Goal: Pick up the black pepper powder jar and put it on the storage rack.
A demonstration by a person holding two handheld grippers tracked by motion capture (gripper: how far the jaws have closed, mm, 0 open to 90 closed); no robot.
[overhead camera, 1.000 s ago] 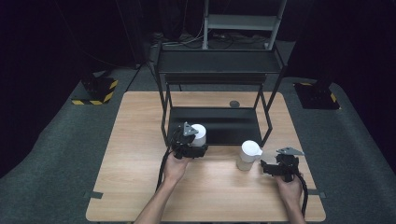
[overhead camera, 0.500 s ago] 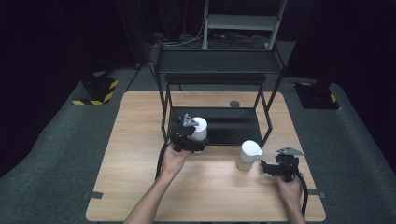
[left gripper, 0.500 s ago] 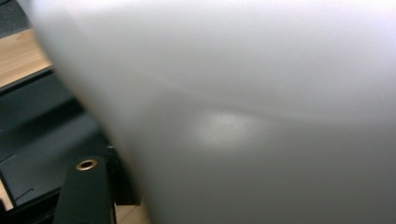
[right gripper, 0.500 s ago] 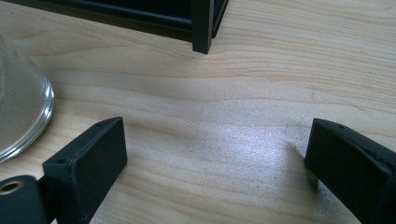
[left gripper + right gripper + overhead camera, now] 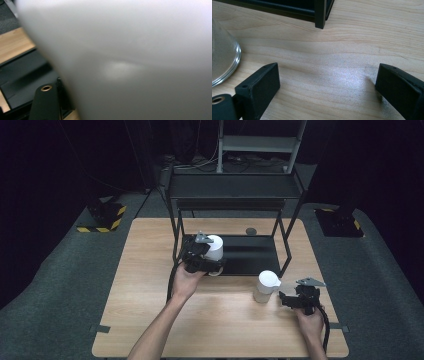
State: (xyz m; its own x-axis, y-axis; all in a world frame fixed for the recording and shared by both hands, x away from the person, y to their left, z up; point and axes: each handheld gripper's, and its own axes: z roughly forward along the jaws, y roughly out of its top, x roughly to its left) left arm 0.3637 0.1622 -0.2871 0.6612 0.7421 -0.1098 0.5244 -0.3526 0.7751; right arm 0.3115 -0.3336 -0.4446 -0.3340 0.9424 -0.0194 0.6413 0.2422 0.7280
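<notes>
High camera: fixed above my side, facing forward and down, far enough to take in the whole worktop and the black rack. Left gripper camera: pressed almost against a white cup, blurred; rack base at its left edge. Right gripper camera: low, skimming the wood, close by a rack leg. All three views share the rack and worktop.

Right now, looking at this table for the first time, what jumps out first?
The white cup gripped in the left gripper, held at the front left of the black rack's lower shelf. Next, a second white cup standing on the wooden table in front of the rack. Just to its right, the right gripper sits with fingers wide open.
</notes>
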